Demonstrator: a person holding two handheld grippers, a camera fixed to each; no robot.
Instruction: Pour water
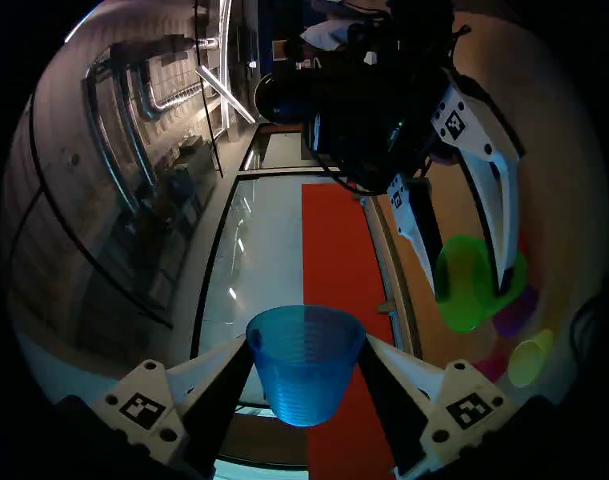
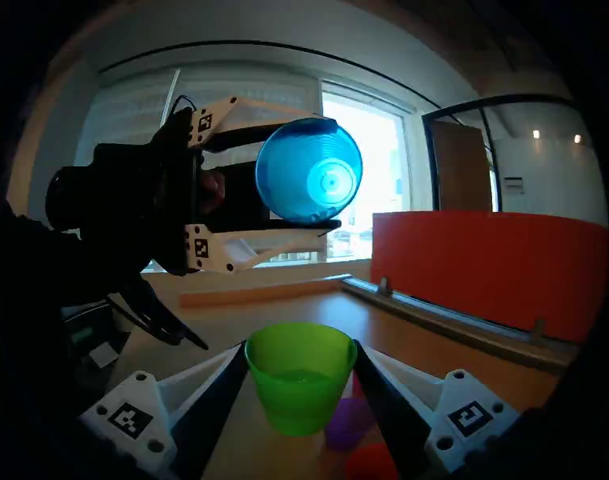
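In the left gripper view, a glass wall (image 1: pixel 136 184) with pipes behind it filled the left of the frame, and the whole room appeared turned on its side. At bottom centre the left gripper (image 1: pixel 306 352) was clamped on a blue cup (image 1: pixel 304 376), one finger pressing each side of it. An orange-red panel (image 1: pixel 336 256) ran up the middle behind the cup. In the upper right the right gripper (image 1: pixel 474 290) reached in, and both its white fingers pressed on a green cup (image 1: pixel 462 282) at right of centre. Just beside that, toward the lower right, a purple cup (image 1: pixel 514 318) and a yellow cup (image 1: pixel 531 358) stood on the wooden table (image 1: pixel 456 212).

In the right gripper view, a dark-gloved hand (image 2: pixel 120 208) at the left held the left gripper, rolled over so that one finger sat above the other. The blue cup lay on its side between them in the upper centre, a round end toward the camera and higher than the green cup. The green cup was upright at bottom centre between the right gripper's fingers. Whether it held water could not be told for certain. A bright window (image 2: pixel 364 184) stood behind, with the panel at the right.
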